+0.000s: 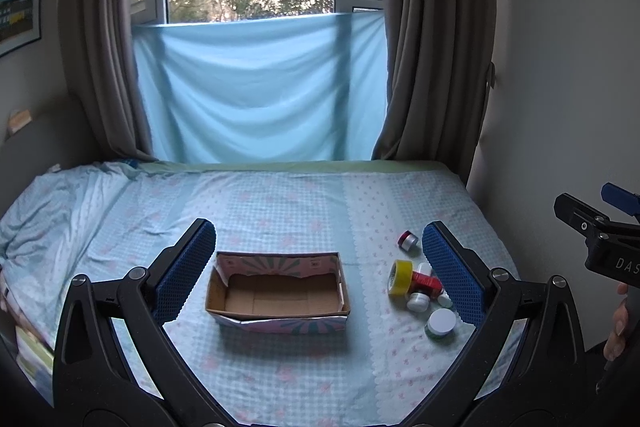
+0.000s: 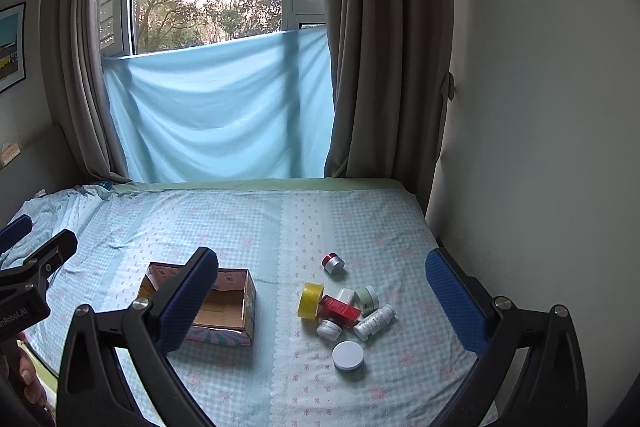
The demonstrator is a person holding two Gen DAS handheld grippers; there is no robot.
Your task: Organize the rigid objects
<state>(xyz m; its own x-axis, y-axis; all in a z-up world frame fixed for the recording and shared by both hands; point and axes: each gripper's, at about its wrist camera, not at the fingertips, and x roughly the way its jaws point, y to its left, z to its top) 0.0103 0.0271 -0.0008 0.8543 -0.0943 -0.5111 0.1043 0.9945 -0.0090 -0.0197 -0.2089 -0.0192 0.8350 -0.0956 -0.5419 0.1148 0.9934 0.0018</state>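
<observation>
An empty open cardboard box (image 1: pixel 278 293) (image 2: pixel 224 307) lies on the bed. To its right lies a cluster: a yellow tape roll (image 1: pixel 401 277) (image 2: pixel 311 299), a red box (image 1: pixel 427 281) (image 2: pixel 340 308), a white bottle (image 2: pixel 374 321), small white jars (image 1: pixel 418 301) (image 2: pixel 329 329), a pale green jar (image 2: pixel 367 297) and a white-lidded jar (image 1: pixel 441 322) (image 2: pixel 348 355). A red-topped silver jar (image 1: pixel 407 240) (image 2: pixel 333 263) lies apart, farther back. My left gripper (image 1: pixel 318 267) is open above the box. My right gripper (image 2: pixel 322 295) is open above the cluster.
The bed (image 1: pixel 280 199) has a blue checked sheet, rumpled at the left. A wall (image 2: pixel 540 147) runs along its right side. Brown curtains (image 1: pixel 432 67) and a blue cloth (image 1: pixel 260 87) hang at the window behind. The right gripper (image 1: pixel 600 231) shows at the left view's right edge.
</observation>
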